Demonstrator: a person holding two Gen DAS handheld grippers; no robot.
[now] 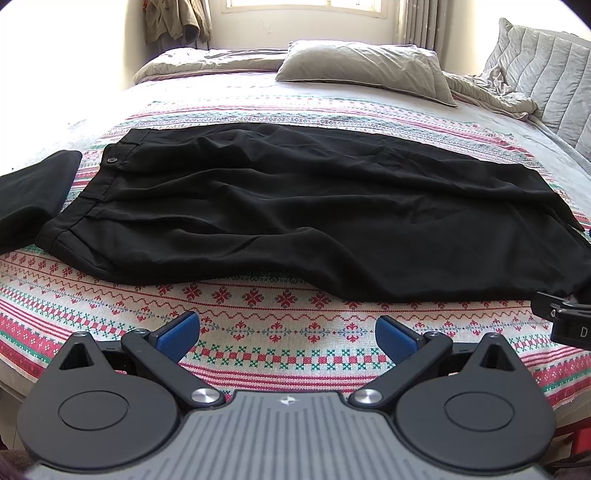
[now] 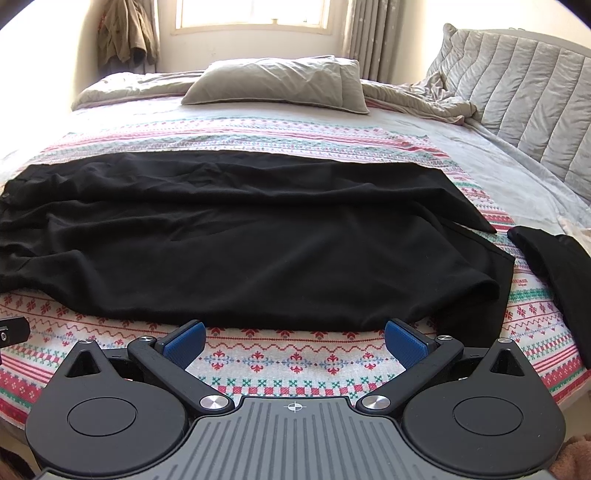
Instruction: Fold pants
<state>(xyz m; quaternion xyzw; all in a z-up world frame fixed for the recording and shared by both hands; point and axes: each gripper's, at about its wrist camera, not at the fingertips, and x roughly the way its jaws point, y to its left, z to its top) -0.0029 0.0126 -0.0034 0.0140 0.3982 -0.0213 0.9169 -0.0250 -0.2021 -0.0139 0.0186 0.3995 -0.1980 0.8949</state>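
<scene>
black pants [image 1: 295, 206] lie flat across the patterned blanket [image 1: 258, 332] on the bed, waistband to the left. left gripper [image 1: 288, 334] and right gripper [image 2: 293, 341] hover at the near edge, jaws wide apart, empty. dark cloth [image 1: 33, 195] left of pants, another [image 2: 557, 273] right; pillow [image 1: 362, 70] behind.

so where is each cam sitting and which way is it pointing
Left wrist: on the left gripper, low at the bed's near edge, facing the black pants at their waistband end; its open blue fingers show, the right gripper peeking in.
Right wrist: on the right gripper, same edge, facing the pants' leg end; open fingers show.
Shared: pants, patterned blanket, pillow, window.
</scene>
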